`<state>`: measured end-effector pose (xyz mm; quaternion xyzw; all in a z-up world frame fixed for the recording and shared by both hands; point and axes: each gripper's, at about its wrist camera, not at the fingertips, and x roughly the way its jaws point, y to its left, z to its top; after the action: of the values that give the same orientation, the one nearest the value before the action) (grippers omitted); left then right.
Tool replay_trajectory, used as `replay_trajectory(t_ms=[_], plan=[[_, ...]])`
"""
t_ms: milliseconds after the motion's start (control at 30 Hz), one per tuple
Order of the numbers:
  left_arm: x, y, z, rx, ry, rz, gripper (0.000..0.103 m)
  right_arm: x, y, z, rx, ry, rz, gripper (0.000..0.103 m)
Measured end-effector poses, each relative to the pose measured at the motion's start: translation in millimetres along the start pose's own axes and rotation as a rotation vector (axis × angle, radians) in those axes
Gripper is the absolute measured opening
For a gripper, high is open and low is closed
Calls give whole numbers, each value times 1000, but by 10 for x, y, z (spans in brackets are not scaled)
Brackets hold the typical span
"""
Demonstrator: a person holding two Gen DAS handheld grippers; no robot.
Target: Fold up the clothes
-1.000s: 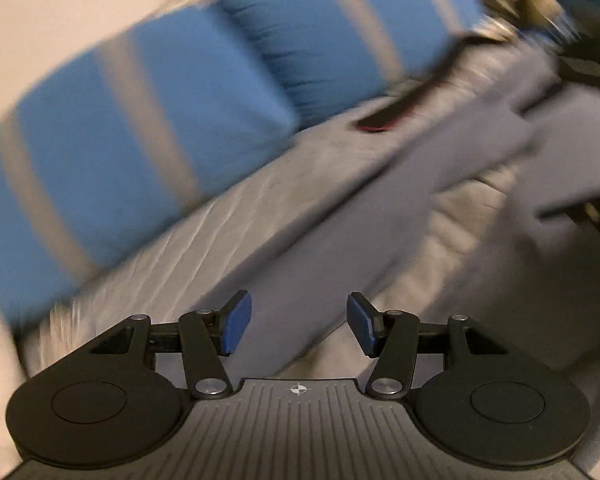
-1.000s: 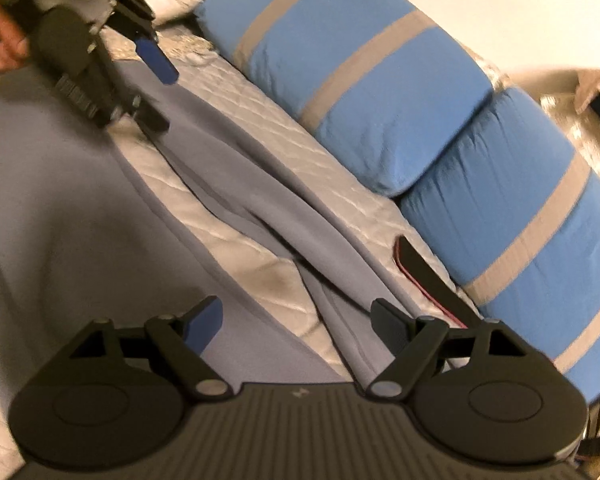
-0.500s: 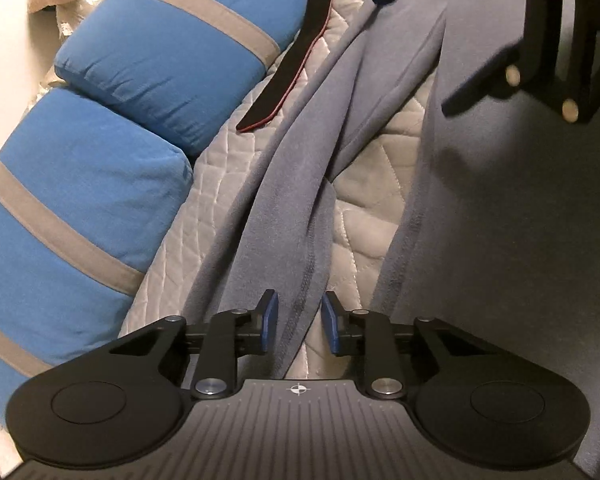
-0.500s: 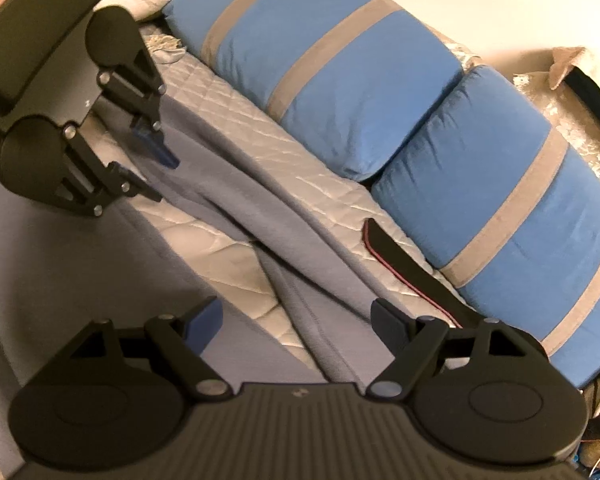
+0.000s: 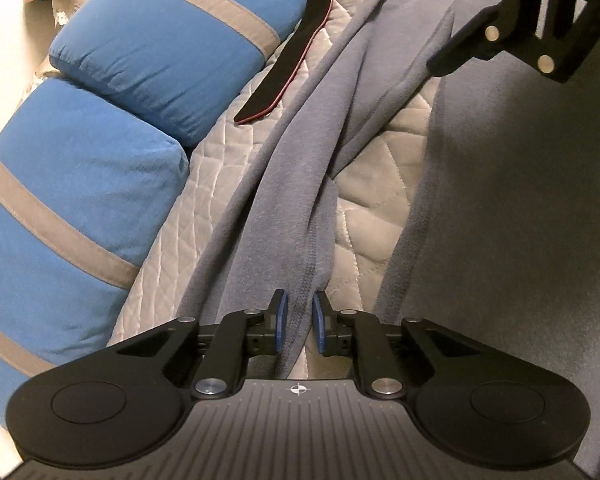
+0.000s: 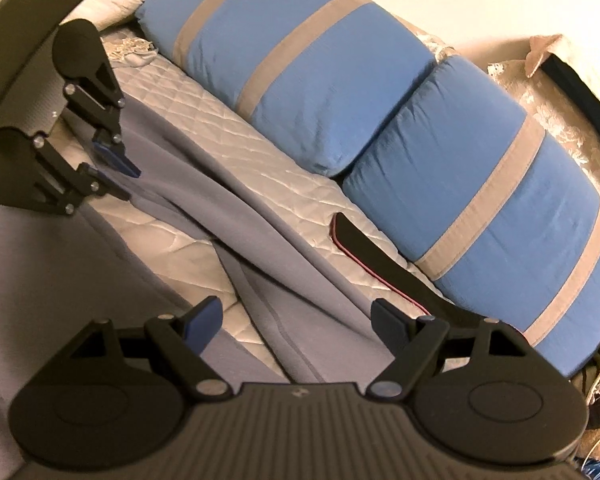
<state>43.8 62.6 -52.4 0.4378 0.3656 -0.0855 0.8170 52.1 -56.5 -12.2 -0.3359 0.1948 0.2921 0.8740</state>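
— Quilted white bedding (image 5: 228, 184), then. What lies on it?

— Two blue pillows with grey bands (image 6: 380, 128) line its far edge, and a grey-blue garment (image 5: 500, 240) is spread beside them, one long strip (image 5: 284, 200) trailing away from the main body, close to the pillows. A black strap with a red edge (image 6: 364, 248) lies between that strip and the pillows.

— And your fingers?

— On my left gripper (image 5: 299, 322) they are nearly closed around the strip's stitched hem; whether the pads actually pinch it, I cannot tell. My right gripper (image 6: 296, 320) hangs spread wide above the strip's other end, grasping nothing.
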Motion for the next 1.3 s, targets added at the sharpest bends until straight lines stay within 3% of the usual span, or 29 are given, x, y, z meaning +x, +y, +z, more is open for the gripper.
replay_trajectory(t_ms=[200,767,933,1067,1167,1300], plan=[[-1,-18,-11,12,-13,15,12,81,13,-16,15,21,14,88],[-264,194,-63,-93,-112,36,8,183,-96,-119,59,54,37,82],[-287,210,-60,-88,-119,59,7,253,-145,-112,88,48,144,64],[-283,187,-62,-79,-128,109,6,393,-373,-104,211,62,253,56],[-287,205,-56,-86,-128,116,6,509,-499,-99,267,63,292,51],[-297,224,-55,-96,-129,121,5,605,-495,-123,278,81,320,36]])
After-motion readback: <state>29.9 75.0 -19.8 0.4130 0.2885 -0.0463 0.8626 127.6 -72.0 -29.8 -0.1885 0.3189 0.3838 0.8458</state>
